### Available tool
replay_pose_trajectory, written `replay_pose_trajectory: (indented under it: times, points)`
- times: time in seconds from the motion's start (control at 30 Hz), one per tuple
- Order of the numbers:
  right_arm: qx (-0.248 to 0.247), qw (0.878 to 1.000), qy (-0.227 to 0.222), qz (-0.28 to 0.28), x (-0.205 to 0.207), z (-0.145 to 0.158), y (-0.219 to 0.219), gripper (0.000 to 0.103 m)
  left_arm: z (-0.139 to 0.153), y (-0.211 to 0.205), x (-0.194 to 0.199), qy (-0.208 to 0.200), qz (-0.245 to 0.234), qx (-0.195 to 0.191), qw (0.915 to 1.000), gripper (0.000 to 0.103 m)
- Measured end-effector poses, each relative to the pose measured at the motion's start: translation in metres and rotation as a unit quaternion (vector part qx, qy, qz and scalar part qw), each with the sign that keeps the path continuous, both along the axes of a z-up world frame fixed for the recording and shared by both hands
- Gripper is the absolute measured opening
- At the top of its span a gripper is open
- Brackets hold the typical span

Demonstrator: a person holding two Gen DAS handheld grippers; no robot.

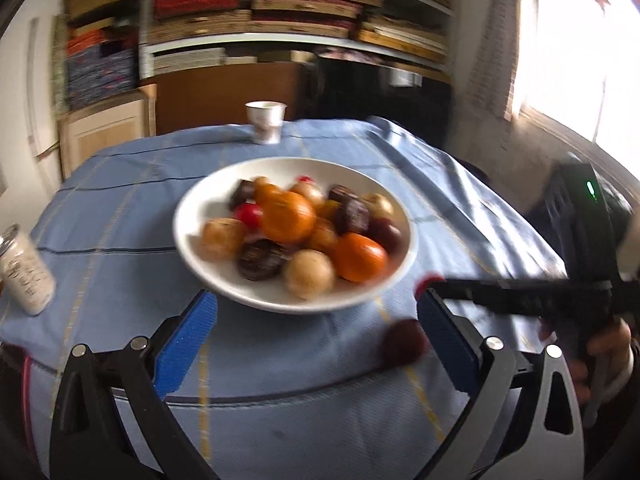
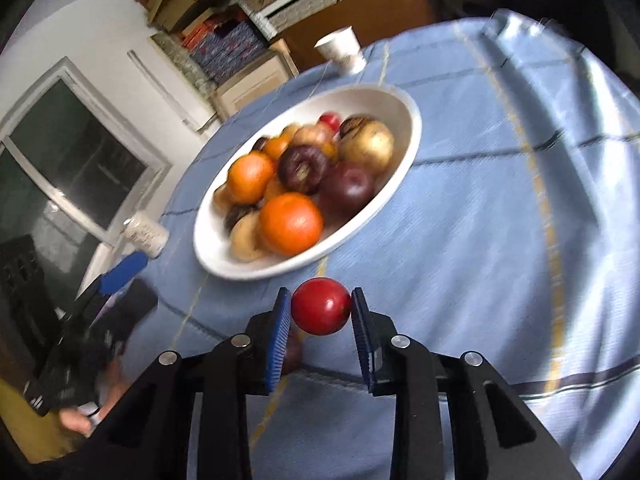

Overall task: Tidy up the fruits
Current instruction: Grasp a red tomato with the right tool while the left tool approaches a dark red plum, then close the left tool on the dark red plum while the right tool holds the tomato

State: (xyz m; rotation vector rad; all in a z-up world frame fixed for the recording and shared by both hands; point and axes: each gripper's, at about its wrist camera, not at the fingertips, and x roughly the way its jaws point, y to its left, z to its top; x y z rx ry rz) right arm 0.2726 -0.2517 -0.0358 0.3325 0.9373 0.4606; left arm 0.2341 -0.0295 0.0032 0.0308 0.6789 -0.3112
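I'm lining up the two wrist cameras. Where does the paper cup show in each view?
Left wrist: the paper cup stands top centre, at the far table edge beyond the white bowl.
Right wrist: the paper cup is upper centre, tilted by the view, beyond the bowl.
Shared landmark: the white bowl of fruit.

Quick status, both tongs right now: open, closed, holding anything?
Left tongs: open, nothing between the pads.
Right tongs: closed on the red fruit, held in front of the white bowl.
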Motion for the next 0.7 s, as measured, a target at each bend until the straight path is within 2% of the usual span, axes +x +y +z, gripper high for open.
replay_pose_trajectory:
  times: [0.2, 0.33, 0.4, 0.57, 0.7]
  points:
    - [-0.031, 0.999, -0.014, -0.034, 0.000, 0.003, -0.012, 0.031, -0.011, -0.032, -0.012, 0.014, -0.073, 0.020, 0.9970, 0.098]
    - [-0.049, 0.998, -0.009, -0.045, 0.005, -0.002, -0.015, 0.031, -0.017, -0.044, -0.015, 0.015, -0.096, 0.038, 0.9945, 0.095]
    - [-0.048, 0.998, -0.006, -0.042, 0.004, -0.003, -0.016, 0.031, -0.021, -0.050, -0.016, 0.019, -0.108, 0.048, 0.9928, 0.085]
    - [-0.049, 0.998, -0.005, -0.038, 0.006, -0.004, -0.013, 0.031, -0.026, -0.054, -0.010, 0.034, -0.116, 0.048, 0.9915, 0.079]
    - [-0.051, 0.998, -0.001, -0.040, 0.007, -0.006, -0.013, 0.031, -0.032, -0.057, 0.000, 0.058, -0.125, 0.045, 0.9894, 0.064]
